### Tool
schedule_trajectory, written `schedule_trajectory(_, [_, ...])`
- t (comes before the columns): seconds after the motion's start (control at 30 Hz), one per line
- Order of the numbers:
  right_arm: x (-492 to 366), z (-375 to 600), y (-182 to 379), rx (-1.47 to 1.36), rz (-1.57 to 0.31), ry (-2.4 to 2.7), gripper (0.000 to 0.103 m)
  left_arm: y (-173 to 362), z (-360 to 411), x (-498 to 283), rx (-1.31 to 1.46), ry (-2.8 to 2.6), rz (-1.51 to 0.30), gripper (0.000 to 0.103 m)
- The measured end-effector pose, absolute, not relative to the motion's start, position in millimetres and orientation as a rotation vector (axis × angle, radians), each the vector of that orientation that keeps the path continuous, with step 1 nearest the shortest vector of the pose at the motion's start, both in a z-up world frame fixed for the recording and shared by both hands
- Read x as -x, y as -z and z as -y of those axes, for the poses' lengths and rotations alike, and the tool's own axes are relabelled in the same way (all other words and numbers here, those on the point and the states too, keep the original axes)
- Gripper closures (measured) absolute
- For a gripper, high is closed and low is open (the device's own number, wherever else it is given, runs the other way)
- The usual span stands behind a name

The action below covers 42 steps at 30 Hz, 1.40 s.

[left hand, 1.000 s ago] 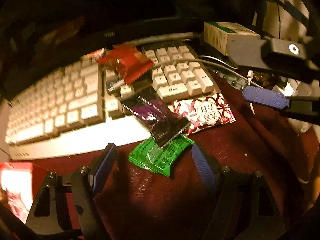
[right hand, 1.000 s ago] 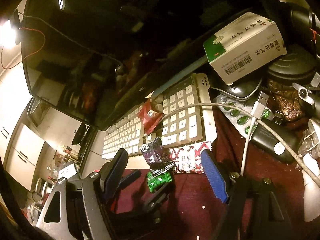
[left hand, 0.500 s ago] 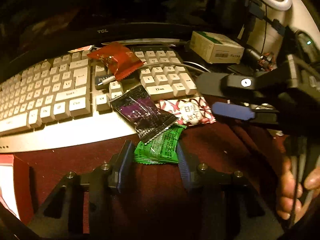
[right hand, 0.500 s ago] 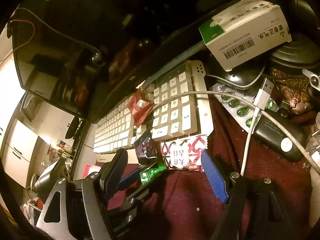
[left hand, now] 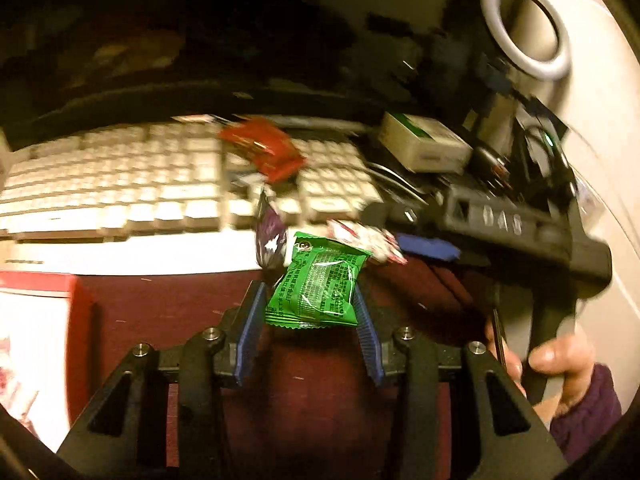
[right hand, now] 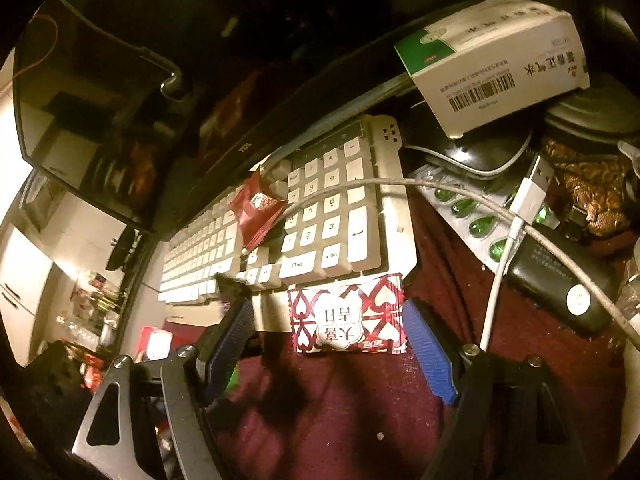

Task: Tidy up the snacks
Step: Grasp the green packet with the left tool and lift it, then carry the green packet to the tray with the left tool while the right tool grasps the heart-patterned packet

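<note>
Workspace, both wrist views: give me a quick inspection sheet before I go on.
Surface: dark red cloth, crowded.
Job's things: green packet in left gripper; heart-print packet at keyboard's front edge; red packet on keyboard; purple packet blurred.
Clutter: medicine box, pill strip, black device.
Grippers: left shut on green packet; right gripper open around heart-print packet.
Cables: grey cable over keyboard; white USB cable.
Surroundings: dark monitor.

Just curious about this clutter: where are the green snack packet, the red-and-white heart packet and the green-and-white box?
green snack packet [left hand: 318, 288], left wrist view, wrapper middle
heart packet [right hand: 346, 316], right wrist view, white label
green-and-white box [right hand: 496, 60], right wrist view, barcode side
</note>
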State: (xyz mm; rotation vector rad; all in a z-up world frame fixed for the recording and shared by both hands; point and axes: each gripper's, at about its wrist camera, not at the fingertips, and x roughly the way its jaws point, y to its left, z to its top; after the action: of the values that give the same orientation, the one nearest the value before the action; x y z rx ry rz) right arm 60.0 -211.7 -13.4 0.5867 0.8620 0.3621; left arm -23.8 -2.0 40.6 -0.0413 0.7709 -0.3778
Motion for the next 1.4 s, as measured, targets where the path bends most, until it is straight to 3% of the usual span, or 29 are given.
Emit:
schedule_trajectory(0.47, [-65, 149, 9, -0.178, -0.869, -0.147, 0.02, -50, -20, 23, 0.047, 0.225, -0.696, 0.061])
schedule_trajectory(0.83, [-64, 128, 12, -0.001, -0.89, -0.065, 0.046, -46, -17, 19, 0.041, 0.231, -0.72, 0.061])
schedule_trajectory(1.0, [-54, 143, 9, -0.053, -0.893, -0.087, 0.061, -41, -17, 16, 0.039, 0.227, -0.736, 0.061])
schedule_trajectory(1.4, [-54, 211, 2, -0.528, -0.911, -0.287, 0.063, -33, -14, 12, 0.017, 0.215, -0.746, 0.061])
